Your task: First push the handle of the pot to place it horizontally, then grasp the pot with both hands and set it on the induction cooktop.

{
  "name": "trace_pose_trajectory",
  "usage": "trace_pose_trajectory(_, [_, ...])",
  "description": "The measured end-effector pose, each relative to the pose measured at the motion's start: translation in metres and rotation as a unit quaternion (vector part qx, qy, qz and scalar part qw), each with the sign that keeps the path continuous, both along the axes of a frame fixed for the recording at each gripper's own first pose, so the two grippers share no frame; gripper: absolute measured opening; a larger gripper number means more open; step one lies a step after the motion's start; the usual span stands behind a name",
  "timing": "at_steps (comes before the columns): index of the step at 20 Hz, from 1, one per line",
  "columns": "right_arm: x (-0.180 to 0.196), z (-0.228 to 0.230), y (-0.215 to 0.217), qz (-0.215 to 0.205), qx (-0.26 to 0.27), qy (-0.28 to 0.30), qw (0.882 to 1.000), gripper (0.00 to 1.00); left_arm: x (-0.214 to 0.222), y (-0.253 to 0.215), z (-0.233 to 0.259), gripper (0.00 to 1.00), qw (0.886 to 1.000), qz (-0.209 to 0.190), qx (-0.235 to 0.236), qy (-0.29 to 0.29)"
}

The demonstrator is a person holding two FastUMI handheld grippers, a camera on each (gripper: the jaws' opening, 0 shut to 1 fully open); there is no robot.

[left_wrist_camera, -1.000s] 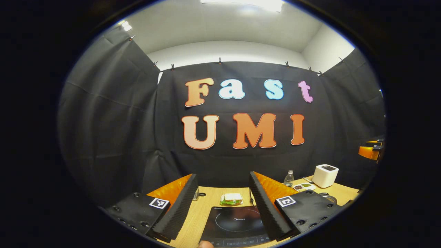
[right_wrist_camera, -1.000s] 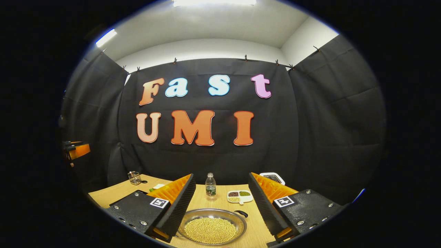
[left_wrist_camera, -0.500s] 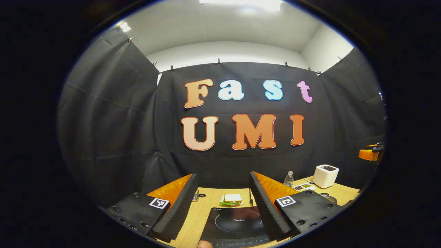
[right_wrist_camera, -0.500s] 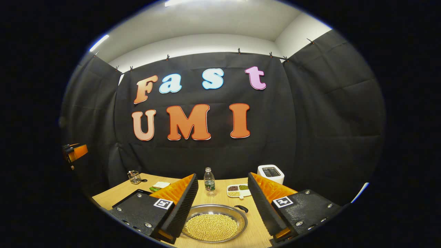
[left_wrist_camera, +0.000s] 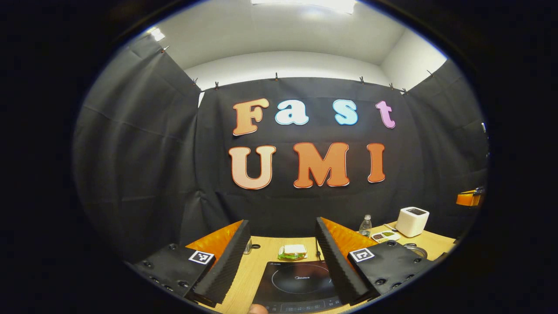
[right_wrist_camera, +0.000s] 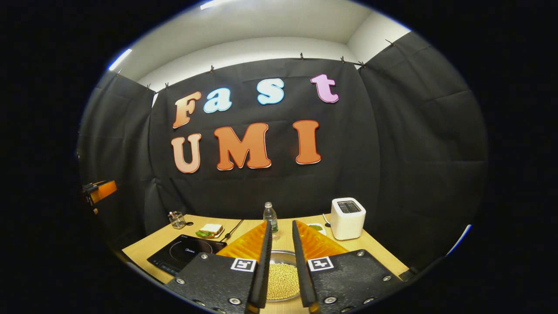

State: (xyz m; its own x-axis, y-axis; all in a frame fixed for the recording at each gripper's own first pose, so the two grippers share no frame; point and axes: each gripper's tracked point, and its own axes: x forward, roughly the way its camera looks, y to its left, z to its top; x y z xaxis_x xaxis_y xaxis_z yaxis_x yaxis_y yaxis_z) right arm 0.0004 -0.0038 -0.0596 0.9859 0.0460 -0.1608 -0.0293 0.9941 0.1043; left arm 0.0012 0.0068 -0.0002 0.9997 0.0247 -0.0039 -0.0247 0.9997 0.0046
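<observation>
Evidently pot [right_wrist_camera: 282, 279] handle direction hidden.

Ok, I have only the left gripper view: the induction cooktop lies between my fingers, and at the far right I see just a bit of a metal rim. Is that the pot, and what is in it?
Observer: Yes. In the right gripper view the pot is a shallow metal pan filled with small yellow beans.
Operator: And how does the right gripper stand?
Observer: The right gripper points over the pot, its fingers drawn to a narrow gap, and nothing is between them.
Operator: Where is the cooktop from that side?
Observer: The induction cooktop lies to the left of the pot on the same table.
</observation>
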Motion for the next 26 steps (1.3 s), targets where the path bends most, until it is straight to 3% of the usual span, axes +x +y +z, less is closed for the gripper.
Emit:
trace_pose_trajectory(1, [-0.002,-0.005,0.000,0.001,-0.003,0.004,1.000,0.26,0.000,0.000,0.000,0.97,1.000,-0.001,0.000,-0.001])
trace_pose_trajectory(4, [-0.009,-0.023,0.005,0.005,-0.009,0.023,1.000,0.09,-0.001,-0.003,-0.002,1.00,1.000,-0.006,-0.004,0.003])
trace_pose_trajectory(5, [-0.011,-0.030,0.007,0.006,-0.010,0.031,0.999,0.10,-0.001,-0.004,-0.003,0.98,1.000,-0.008,-0.005,0.005])
trace_pose_trajectory(6, [-0.014,-0.036,0.010,0.009,-0.009,0.037,0.999,0.01,-0.001,-0.004,-0.004,1.00,1.000,-0.008,-0.005,0.006])
trace_pose_trajectory(7, [-0.018,-0.043,0.015,0.016,-0.008,0.044,0.999,0.00,-0.001,-0.004,-0.004,1.00,1.000,-0.009,-0.004,0.006])
trace_pose_trajectory(18, [-0.044,-0.134,0.066,0.074,-0.021,0.136,0.988,0.00,0.000,0.004,-0.013,1.00,1.000,0.001,0.001,0.012])
trace_pose_trajectory(26, [-0.061,-0.192,0.106,0.121,-0.015,0.200,0.972,0.00,-0.001,0.004,-0.023,0.97,1.000,0.000,-0.001,0.022])
